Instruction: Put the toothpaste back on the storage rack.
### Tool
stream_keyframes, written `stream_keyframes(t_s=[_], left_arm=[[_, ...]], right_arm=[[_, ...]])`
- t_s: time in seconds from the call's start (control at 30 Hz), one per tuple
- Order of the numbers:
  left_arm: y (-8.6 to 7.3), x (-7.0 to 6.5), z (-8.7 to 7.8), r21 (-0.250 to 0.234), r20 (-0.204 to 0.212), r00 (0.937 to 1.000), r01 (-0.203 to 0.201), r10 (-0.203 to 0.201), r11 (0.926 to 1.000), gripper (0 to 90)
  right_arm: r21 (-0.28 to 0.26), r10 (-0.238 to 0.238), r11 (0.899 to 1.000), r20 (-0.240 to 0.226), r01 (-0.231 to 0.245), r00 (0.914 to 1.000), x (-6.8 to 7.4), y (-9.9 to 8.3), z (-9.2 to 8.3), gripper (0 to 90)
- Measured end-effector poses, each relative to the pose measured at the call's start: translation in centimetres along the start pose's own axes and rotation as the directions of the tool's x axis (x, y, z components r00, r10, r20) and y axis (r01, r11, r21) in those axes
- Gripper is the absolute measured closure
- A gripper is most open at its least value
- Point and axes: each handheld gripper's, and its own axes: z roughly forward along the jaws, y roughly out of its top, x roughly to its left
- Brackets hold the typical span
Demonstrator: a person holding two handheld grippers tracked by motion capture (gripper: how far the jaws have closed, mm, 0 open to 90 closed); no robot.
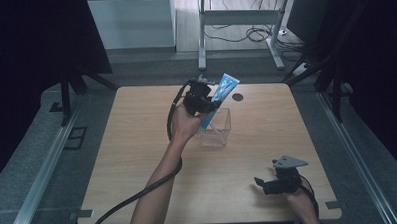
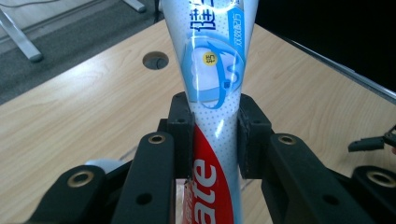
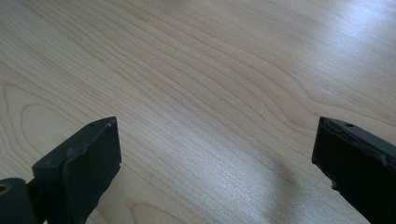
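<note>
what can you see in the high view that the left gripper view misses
High view alone: the clear box that the toothpaste tube's lower end dips into, and the person's left hand. Left gripper view alone: the left tongs pressing the tube from both sides, and its red lettering. Both: the toothpaste tube, the table, its round hole and the right tongs.
</note>
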Motion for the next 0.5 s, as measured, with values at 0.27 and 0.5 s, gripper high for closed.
stream_keyframes(t_s=[0.27,0.5], left_arm=[[0.3,0.6,1.2,-0.042,0.014,0.9996,0.025,-0.025,0.9988,71.3],[0.3,0.9,2.2,-0.068,-0.005,0.9998,0.021,-0.021,0.9975,71.3]], right_arm=[[0.002,-0.004,1.000,-0.003,0.004,1.0000,0.0,0.0,0.0,1.8],[0.003,-0.003,1.000,-0.003,0.003,1.0000,0.0,0.0,0.0,1.8]])
